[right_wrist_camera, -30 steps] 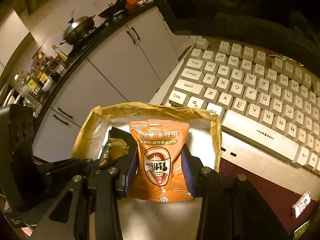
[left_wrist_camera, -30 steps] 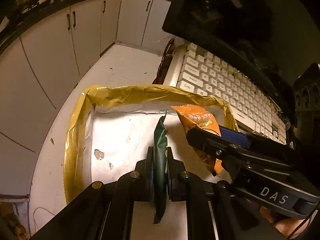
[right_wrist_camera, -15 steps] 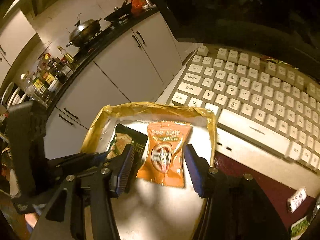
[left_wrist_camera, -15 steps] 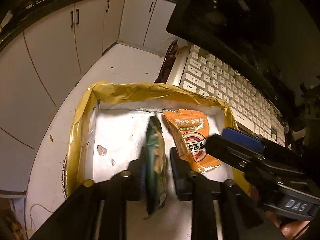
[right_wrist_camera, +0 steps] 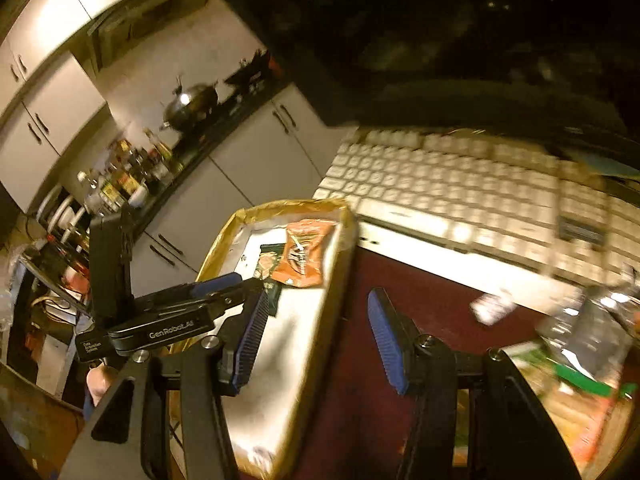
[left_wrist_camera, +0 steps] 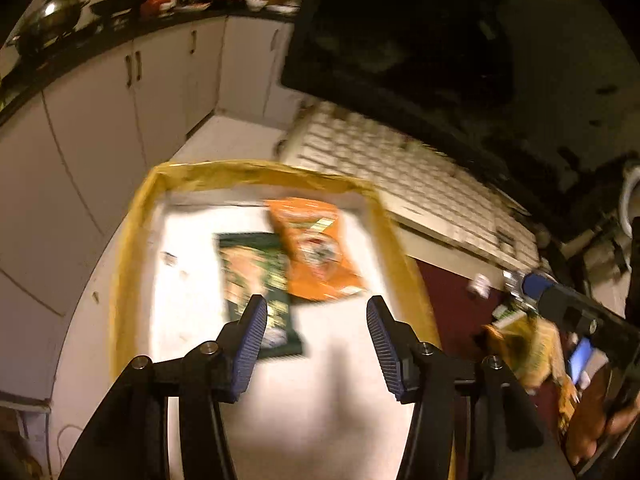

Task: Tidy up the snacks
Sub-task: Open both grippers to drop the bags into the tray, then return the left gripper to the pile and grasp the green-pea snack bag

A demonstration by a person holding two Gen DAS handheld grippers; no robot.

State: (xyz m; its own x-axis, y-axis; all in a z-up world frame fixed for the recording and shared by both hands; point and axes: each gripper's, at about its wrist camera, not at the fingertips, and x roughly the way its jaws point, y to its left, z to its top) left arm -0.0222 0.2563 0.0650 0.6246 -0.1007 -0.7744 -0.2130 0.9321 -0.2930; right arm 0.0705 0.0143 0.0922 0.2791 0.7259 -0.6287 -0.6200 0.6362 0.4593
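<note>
Left wrist: kitchen cabinets (left_wrist_camera: pixel 100 120) behind, keyboard (left_wrist_camera: pixel 400 176) beside yellow-rimmed tray (left_wrist_camera: pixel 132 248). Green packet (left_wrist_camera: pixel 256 276) and orange packet (left_wrist_camera: pixel 316 248) lie flat in tray, overlapping. Left tool (left_wrist_camera: pixel 316 332) wide, empty.

Right wrist: maroon counter (right_wrist_camera: pixel 420 300), tray at left. Right tool (right_wrist_camera: pixel 316 336) wide, empty.

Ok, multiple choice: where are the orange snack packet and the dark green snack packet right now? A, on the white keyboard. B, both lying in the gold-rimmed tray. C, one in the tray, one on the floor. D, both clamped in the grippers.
B: the orange snack packet and dark green snack packet lie in the gold-rimmed tray; the left gripper and right gripper are open.
</note>
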